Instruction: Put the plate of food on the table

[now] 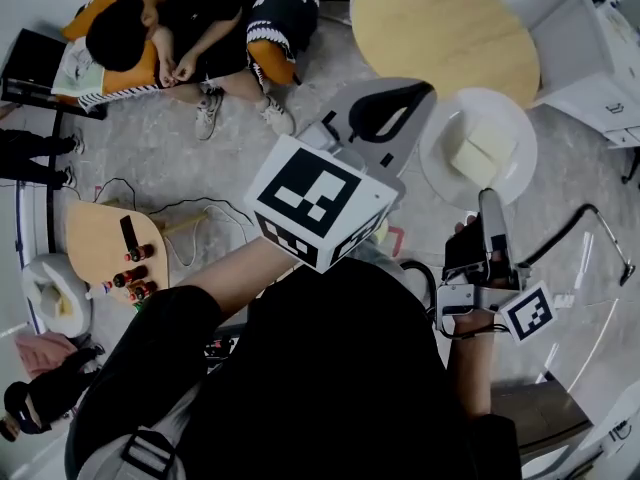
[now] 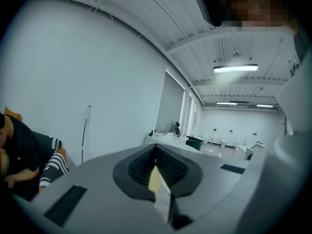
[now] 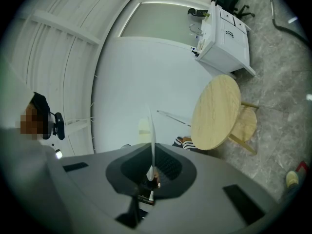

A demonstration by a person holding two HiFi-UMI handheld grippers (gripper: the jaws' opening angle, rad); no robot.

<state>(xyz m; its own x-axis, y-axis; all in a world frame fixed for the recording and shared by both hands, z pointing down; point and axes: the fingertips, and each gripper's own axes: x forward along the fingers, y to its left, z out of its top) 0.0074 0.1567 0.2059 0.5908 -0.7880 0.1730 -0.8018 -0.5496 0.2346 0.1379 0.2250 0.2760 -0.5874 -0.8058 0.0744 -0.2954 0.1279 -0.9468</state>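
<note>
your right tool is clenched on the near rim of the white plate, and the right gripper view shows that rim edge-on in the seam of the jaws. the plate carries pale yellow blocks of food. it hangs over the floor just short of the round wooden bench, on the bench's near right side, not yet above the top.

the main risk is that single pinch point. the whole plate and its load hang out beyond the jaws, so a quick swing toward the bench or a roll of your wrist could let the rim pivot in the grip. the blocks lie loose, by the look of them, and would slide off the far edge.

your left tool is clenched too, with only a thin pale sliver at its seam that i can't name. it sits between you and the bench's near edge, right beside the plate, and whether they touch i cannot tell. it could bump the plate or hide the bench rim from you.

if you set the plate down half over the bench's edge, it may tip.
</note>
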